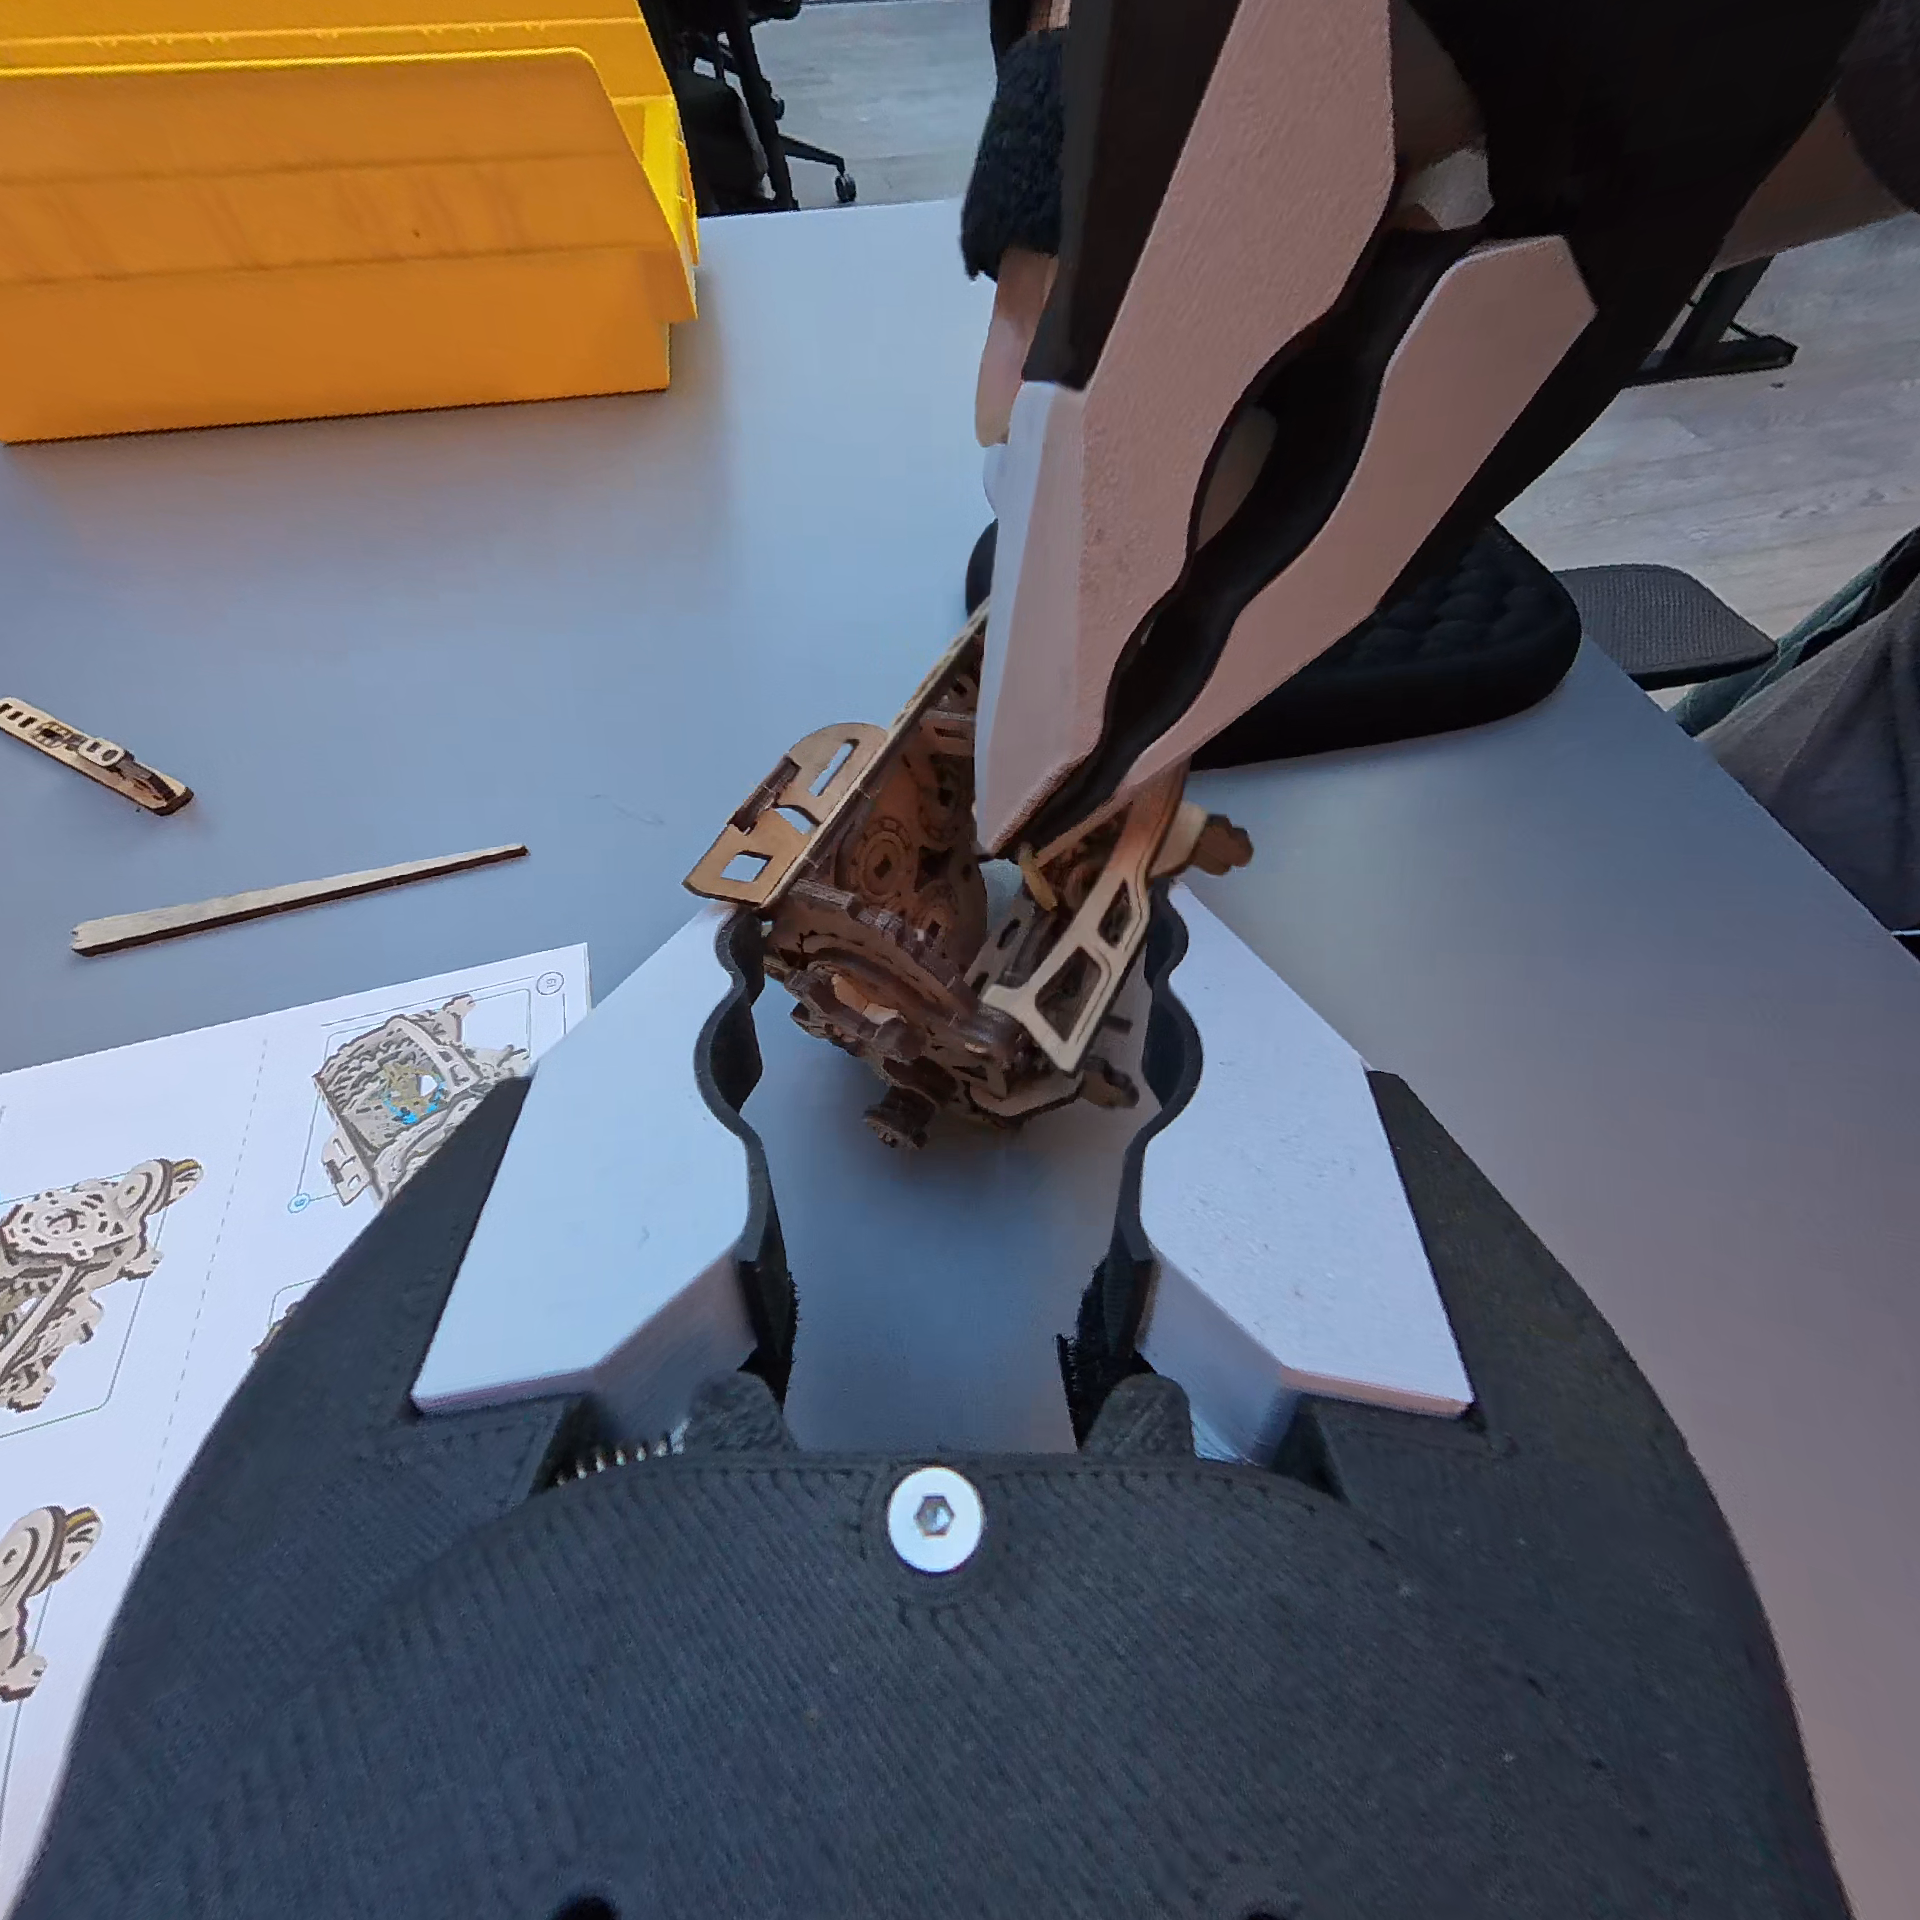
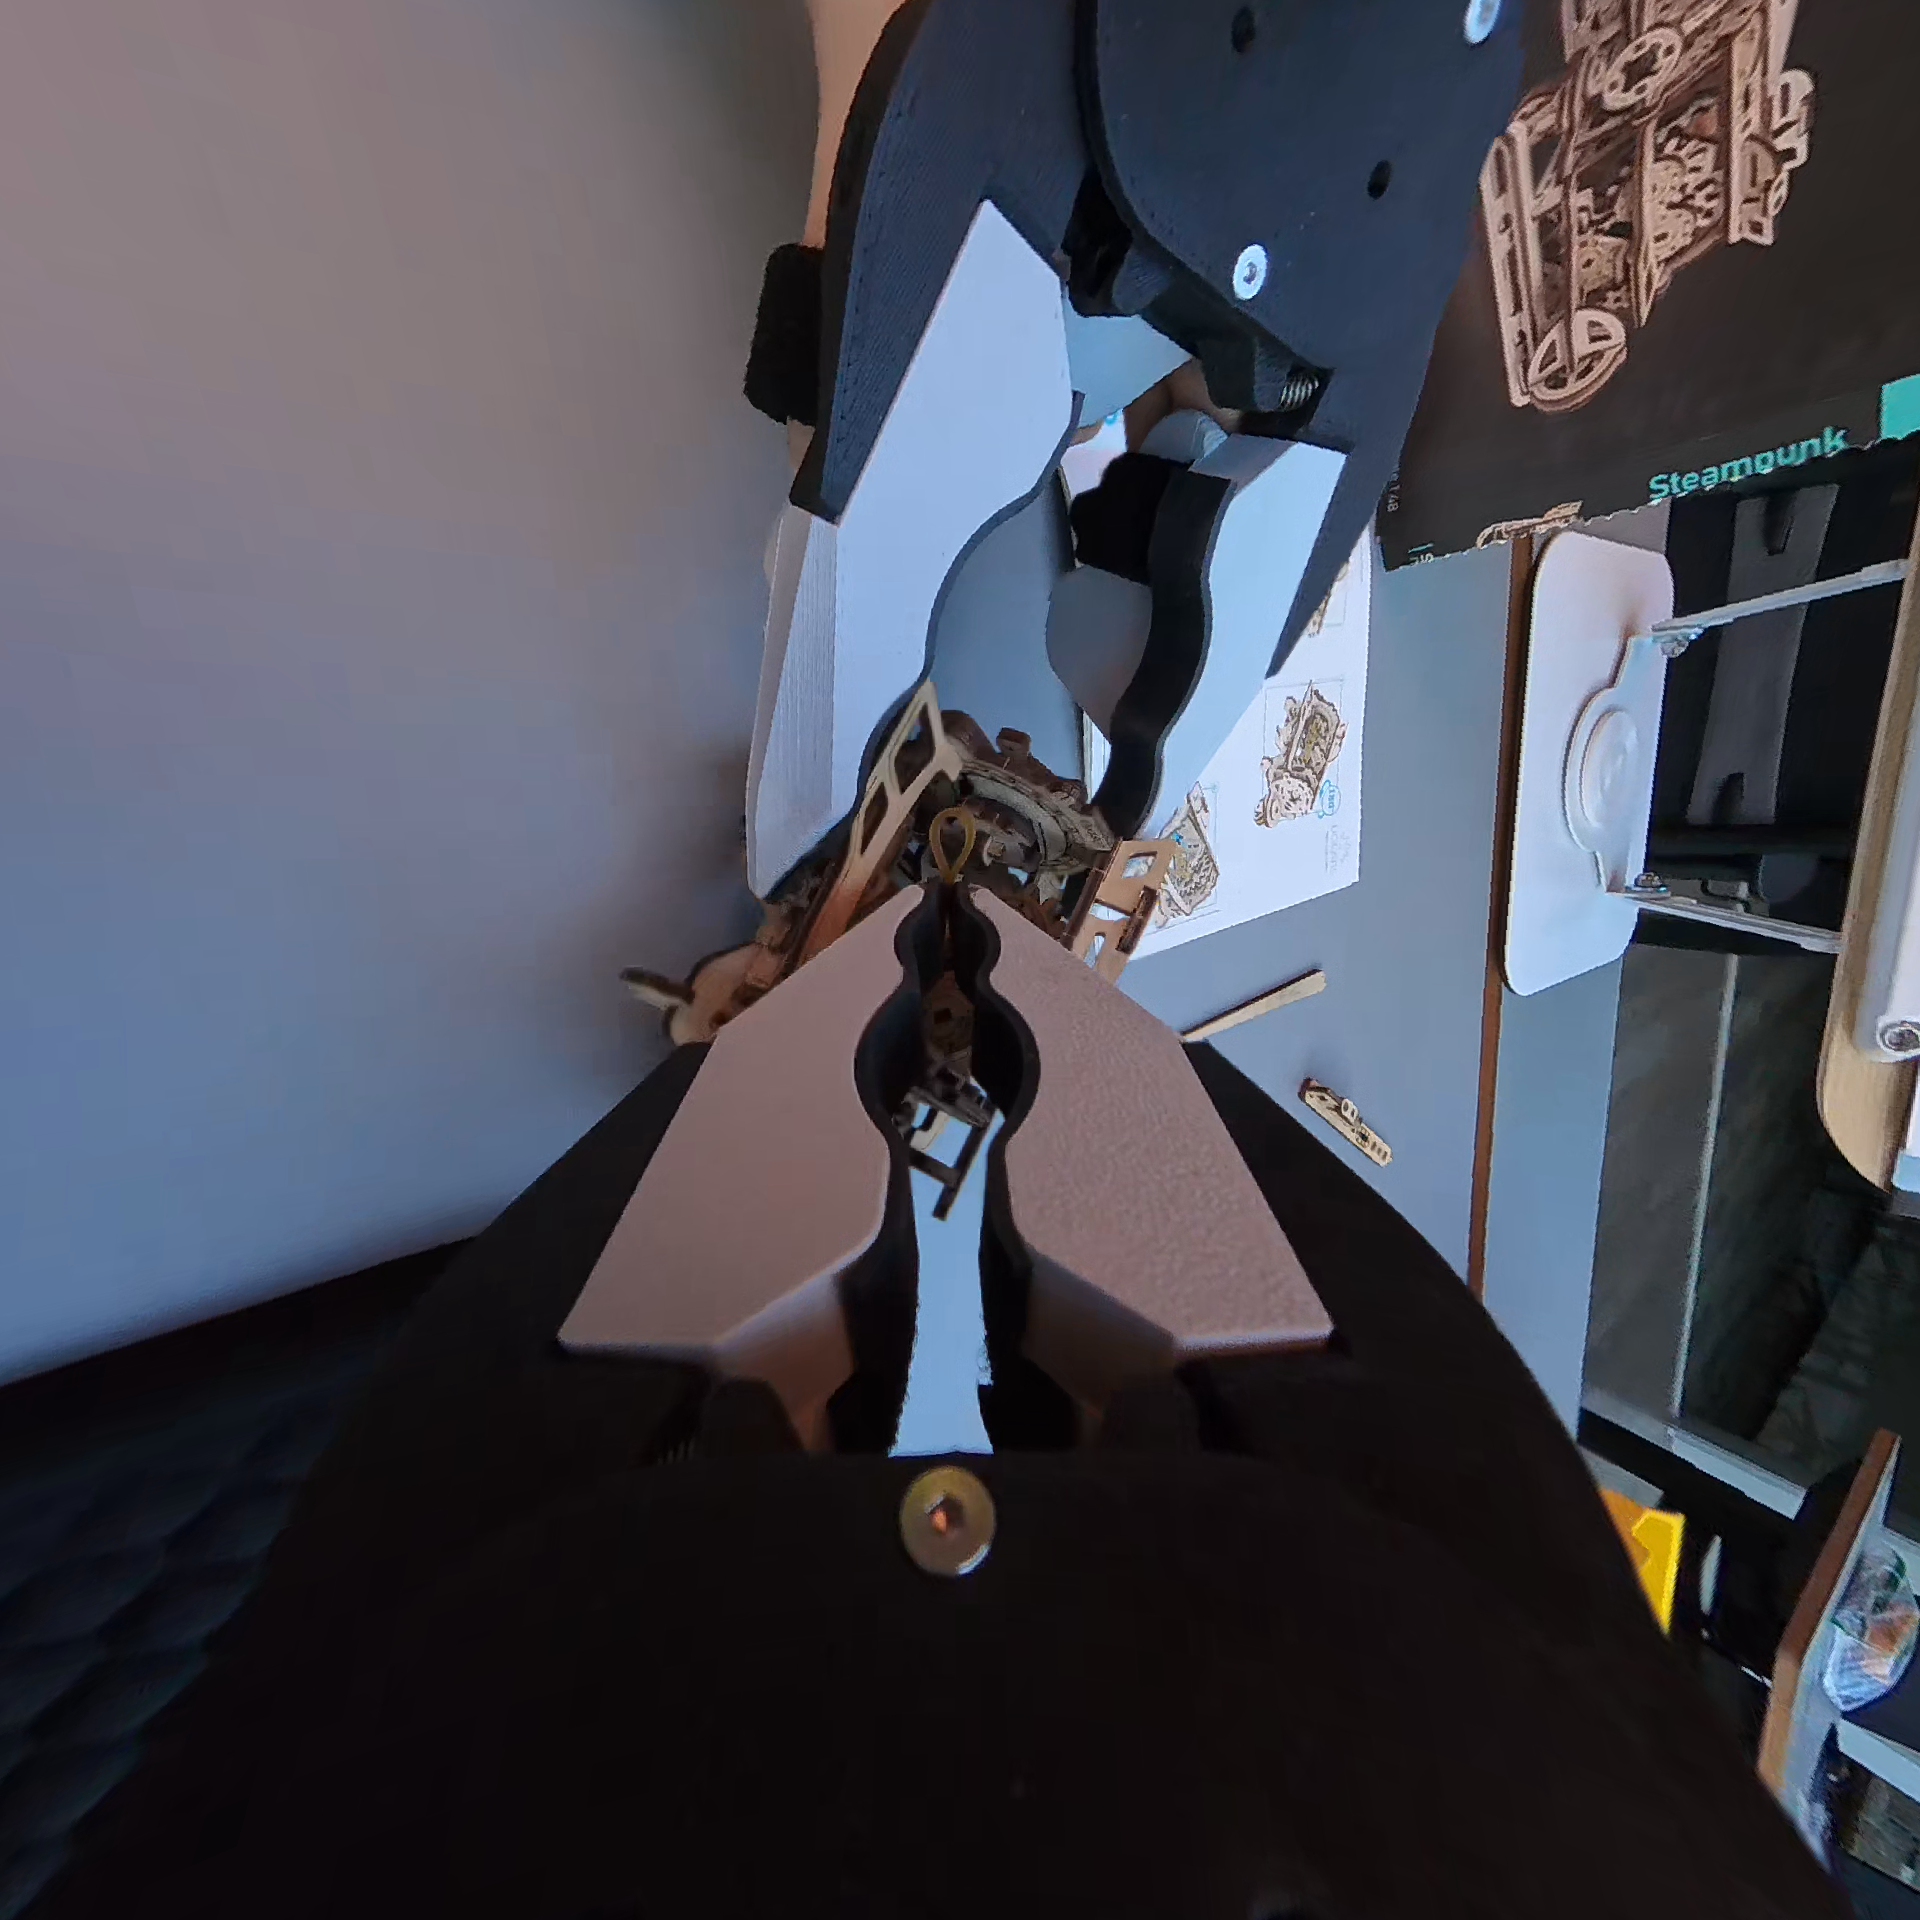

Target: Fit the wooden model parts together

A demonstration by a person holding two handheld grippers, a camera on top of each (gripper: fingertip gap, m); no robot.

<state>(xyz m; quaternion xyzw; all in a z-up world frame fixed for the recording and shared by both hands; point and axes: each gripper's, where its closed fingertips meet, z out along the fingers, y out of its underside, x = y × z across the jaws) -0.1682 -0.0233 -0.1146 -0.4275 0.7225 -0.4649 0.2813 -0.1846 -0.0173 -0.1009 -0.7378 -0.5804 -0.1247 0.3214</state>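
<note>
The wooden model (image 1: 935,956), a partly built gear mechanism with pale side frames, is tilted just above the grey table (image 1: 468,582). My left gripper (image 1: 945,930), with white fingers, is shut on the model across its sides. My right gripper (image 1: 1023,844), with pink fingers, comes down from the upper right onto the model's top. In the right wrist view my right gripper (image 2: 948,896) is shut on a thin yellowish rubber band loop (image 2: 951,840) that sticks out past its tips over the model (image 2: 997,805). The left gripper (image 2: 966,790) reaches in from above.
Yellow bins (image 1: 312,208) stand at the back left. An instruction sheet (image 1: 208,1195) lies at the left, with a wooden strip (image 1: 301,899) and a small flat wooden part (image 1: 99,756) beyond it. The kit box (image 2: 1662,260) lies past the sheet. A black chair cushion (image 1: 1434,655) is at the table's right edge. Only a small space, under 4 cm, lies between the two pairs of fingers.
</note>
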